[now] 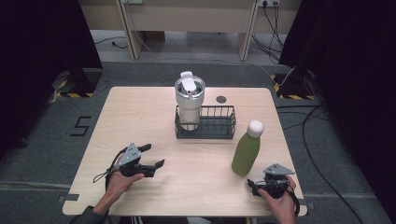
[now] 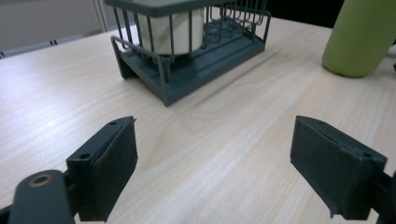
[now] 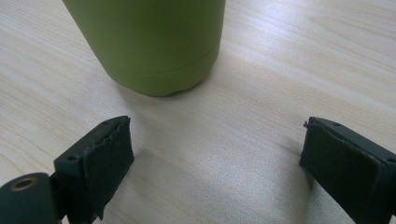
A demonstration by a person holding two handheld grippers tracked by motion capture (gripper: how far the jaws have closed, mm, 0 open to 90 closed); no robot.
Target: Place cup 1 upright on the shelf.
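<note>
A white tumbler (image 1: pixel 189 100) with a lid stands upright in the left part of a dark wire basket (image 1: pixel 217 128) at the table's middle back. A green bottle (image 1: pixel 246 151) with a white cap stands to the basket's front right. My left gripper (image 1: pixel 154 155) is open over the front left of the table, its jaws pointing toward the basket (image 2: pixel 187 79), the tumbler (image 2: pixel 173 32) and the bottle (image 2: pixel 359 37). My right gripper (image 1: pixel 254 185) is open near the front right edge. The bottle's base (image 3: pixel 149 42) stands just ahead of its empty jaws, apart from them.
A small dark round disc (image 1: pixel 221 99) sits in the tabletop behind the basket. Bare wood (image 1: pixel 196 163) lies between the two grippers. Cables (image 1: pixel 308 130) trail on the floor to the right, and dark curtains hang at both sides.
</note>
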